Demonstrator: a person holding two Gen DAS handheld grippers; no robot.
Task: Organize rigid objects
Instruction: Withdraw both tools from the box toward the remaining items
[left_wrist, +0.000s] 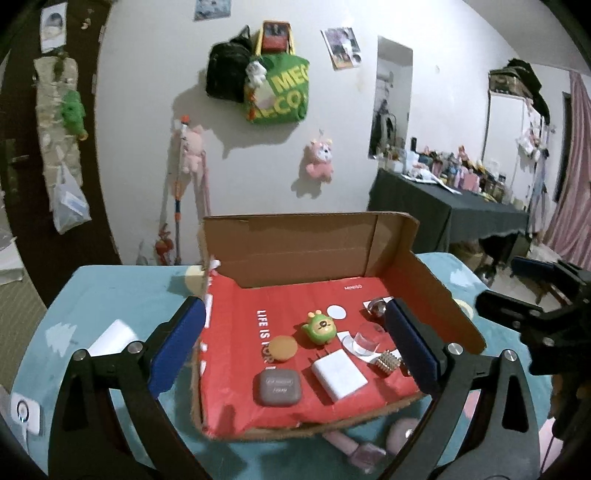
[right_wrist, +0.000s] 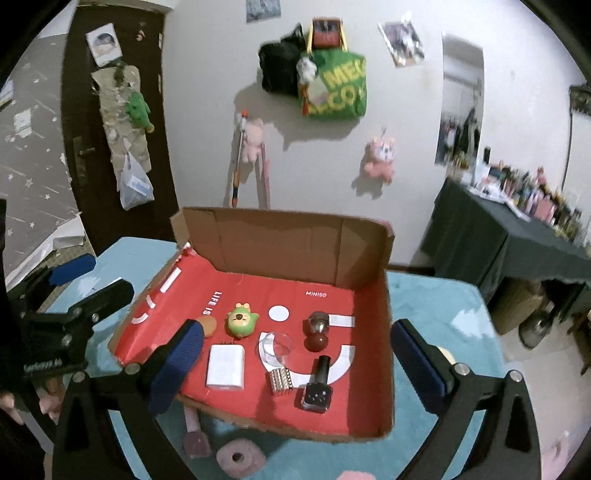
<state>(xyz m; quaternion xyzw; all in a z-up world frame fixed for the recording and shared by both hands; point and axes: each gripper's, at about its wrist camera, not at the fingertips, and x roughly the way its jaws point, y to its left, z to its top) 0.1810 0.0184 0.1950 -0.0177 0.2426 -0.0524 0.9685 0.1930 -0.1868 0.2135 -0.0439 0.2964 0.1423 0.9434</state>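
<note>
A cardboard box (left_wrist: 424, 280) (right_wrist: 384, 354) with a red lining sits on the teal table. Inside lie a green toy (left_wrist: 319, 327) (right_wrist: 242, 320), a white charger (left_wrist: 338, 374) (right_wrist: 226, 366), a grey case (left_wrist: 276, 387), an orange disc (left_wrist: 283, 347), a clear glass (left_wrist: 365, 338) (right_wrist: 277, 344), a studded cube (left_wrist: 388, 362) (right_wrist: 280, 381), a dark nail polish bottle (right_wrist: 317, 387) and a round-knobbed bottle (right_wrist: 317, 330). My left gripper (left_wrist: 295, 350) is open and empty over the box front. My right gripper (right_wrist: 295, 362) is open and empty, straddling the box's right wall.
In front of the box lie a pink nail polish bottle (left_wrist: 354, 448) (right_wrist: 194, 432) and a pink round item (left_wrist: 402, 435) (right_wrist: 240, 458). A white block (left_wrist: 112, 336) and a white device (left_wrist: 24, 413) lie left on the table. A tape roll (left_wrist: 466, 306) lies right of the box.
</note>
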